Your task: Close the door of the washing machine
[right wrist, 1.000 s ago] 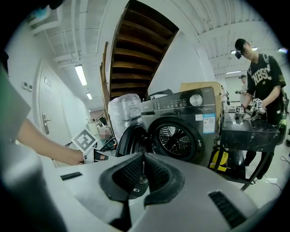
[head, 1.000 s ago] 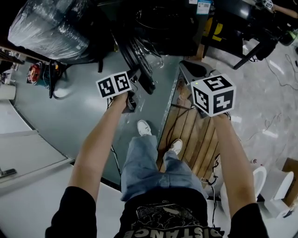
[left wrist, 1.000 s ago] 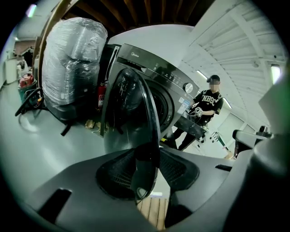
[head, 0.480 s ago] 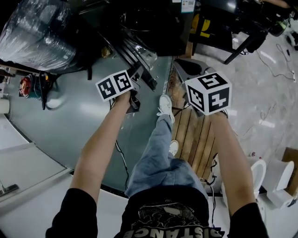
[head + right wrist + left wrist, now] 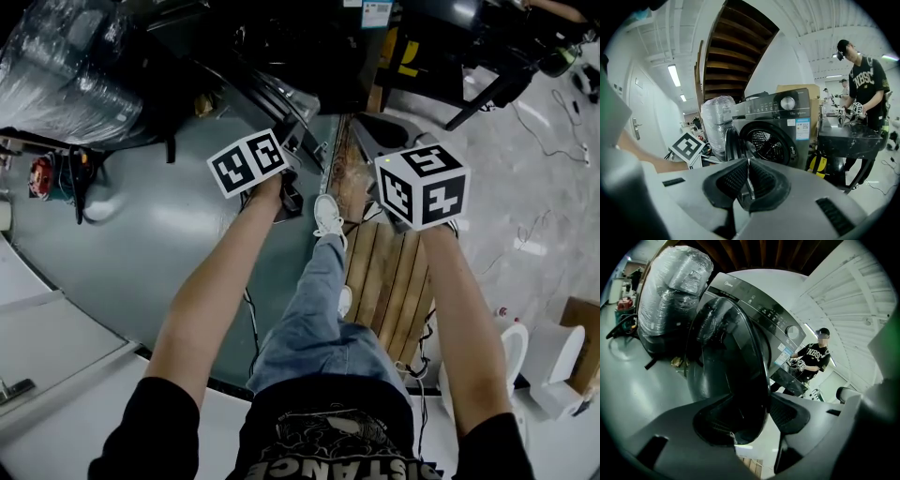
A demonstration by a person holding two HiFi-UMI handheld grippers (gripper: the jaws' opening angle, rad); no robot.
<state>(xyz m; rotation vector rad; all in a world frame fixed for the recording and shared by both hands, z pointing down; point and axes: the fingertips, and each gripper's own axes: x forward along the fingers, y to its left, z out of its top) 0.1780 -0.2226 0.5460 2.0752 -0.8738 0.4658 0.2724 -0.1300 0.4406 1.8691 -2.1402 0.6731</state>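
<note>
Claw, left (image 5: 757,416): jaws apart, having just been opening; the rim of the dark round glass door (image 5: 726,366) runs between the pads (image 5: 790,413), which do not clamp it.
Claw, right (image 5: 749,180): jaws closed together, holding nothing.
Door: swung wide open, left of the drum opening (image 5: 771,140) in the right gripper view.
Machine: dark grey front-loading washing machine (image 5: 799,117), just beside a plastic-wrapped bundle (image 5: 715,117).

head view: washing machine (image 5: 309,52) too dark to make out, cut off by top edge. left gripper view: door (image 5: 726,357) lower rim hidden behind left gripper (image 5: 760,417) jaws. sticker (image 5: 803,128) print too small to read.
</note>
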